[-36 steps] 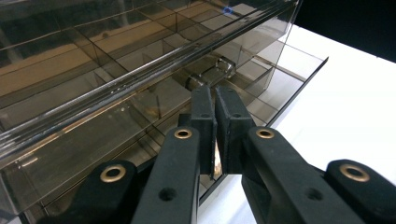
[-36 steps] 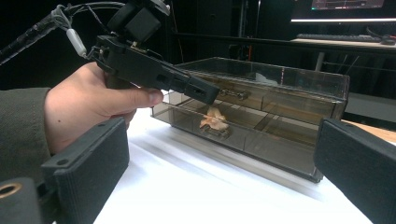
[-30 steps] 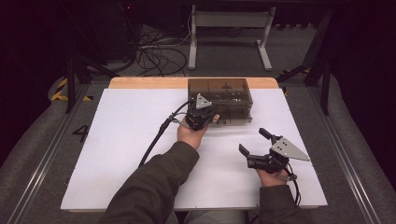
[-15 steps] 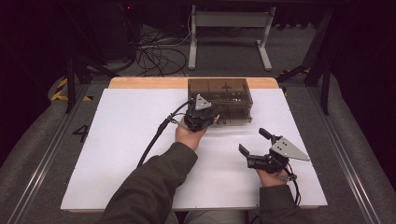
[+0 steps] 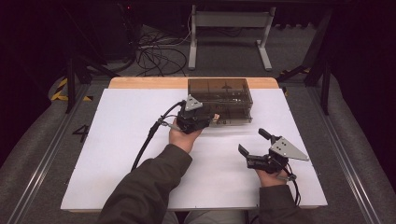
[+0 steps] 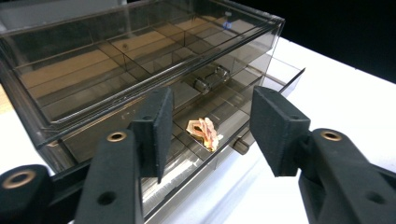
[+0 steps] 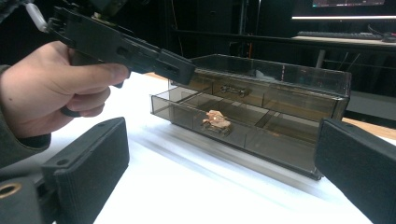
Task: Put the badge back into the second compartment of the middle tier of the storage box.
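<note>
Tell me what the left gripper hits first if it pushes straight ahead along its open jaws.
Probably the small pinkish piece lying in the pulled-out drawer of the smoky plastic box; the left gripper is aimed right at it, though depth is hard to judge.

dark olive sleeves [image 5: 144, 186]; black tools [image 5: 254, 145], brass-ringed screw holes, grey triangular plates, black cables.

Smoky brown clear box [image 5: 219, 93], pinkish-orange piece [image 6: 204, 132], white tabletop [image 5: 116, 140].
</note>
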`<state>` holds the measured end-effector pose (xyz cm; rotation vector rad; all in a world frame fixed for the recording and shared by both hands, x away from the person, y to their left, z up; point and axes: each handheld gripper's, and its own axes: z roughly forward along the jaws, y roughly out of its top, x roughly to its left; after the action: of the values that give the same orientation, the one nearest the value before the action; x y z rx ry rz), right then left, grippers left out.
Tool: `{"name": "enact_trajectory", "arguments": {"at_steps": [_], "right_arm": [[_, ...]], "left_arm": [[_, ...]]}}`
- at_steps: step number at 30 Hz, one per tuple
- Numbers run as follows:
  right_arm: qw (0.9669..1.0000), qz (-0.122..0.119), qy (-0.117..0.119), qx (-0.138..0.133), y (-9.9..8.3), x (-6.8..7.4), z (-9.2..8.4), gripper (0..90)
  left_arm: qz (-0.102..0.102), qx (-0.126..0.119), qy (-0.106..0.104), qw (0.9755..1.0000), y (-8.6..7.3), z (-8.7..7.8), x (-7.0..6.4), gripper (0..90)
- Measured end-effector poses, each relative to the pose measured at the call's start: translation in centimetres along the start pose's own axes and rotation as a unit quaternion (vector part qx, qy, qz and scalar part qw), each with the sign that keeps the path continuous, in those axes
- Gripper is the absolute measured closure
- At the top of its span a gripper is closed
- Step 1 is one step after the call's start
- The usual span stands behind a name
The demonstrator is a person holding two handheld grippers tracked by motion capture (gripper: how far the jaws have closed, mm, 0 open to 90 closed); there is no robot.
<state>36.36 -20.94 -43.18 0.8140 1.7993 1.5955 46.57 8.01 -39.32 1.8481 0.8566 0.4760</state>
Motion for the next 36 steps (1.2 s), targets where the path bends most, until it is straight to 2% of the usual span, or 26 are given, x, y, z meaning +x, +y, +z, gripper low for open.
{"name": "enact_trajectory", "arguments": {"at_steps": [7, 16, 24, 36], "right_arm": [[1.0000, -0.001, 0.000, 0.001, 0.0, 0.0, 0.0, 4.1], [1.0000, -0.001, 0.000, 0.000, -0.1, 0.0, 0.0, 4.2], [1.0000, -0.001, 0.000, 0.001, -0.1, 0.0, 0.0, 4.2], [1.0000, -0.003, -0.002, 0.002, -0.1, 0.1, 0.0, 4.2]], "left_arm": [[0.011, -0.015, 0.001, 0.9998, 0.1, -1.2, -0.4, 42.5], [0.011, -0.027, -0.004, 0.9996, 0.1, -2.6, -0.6, 40.0], [0.023, -0.044, 0.002, 0.9988, -0.1, -5.2, -0.9, 28.6], [0.028, -0.071, 0.021, 0.9969, -1.0, -8.6, 0.1, 16.2]]}}
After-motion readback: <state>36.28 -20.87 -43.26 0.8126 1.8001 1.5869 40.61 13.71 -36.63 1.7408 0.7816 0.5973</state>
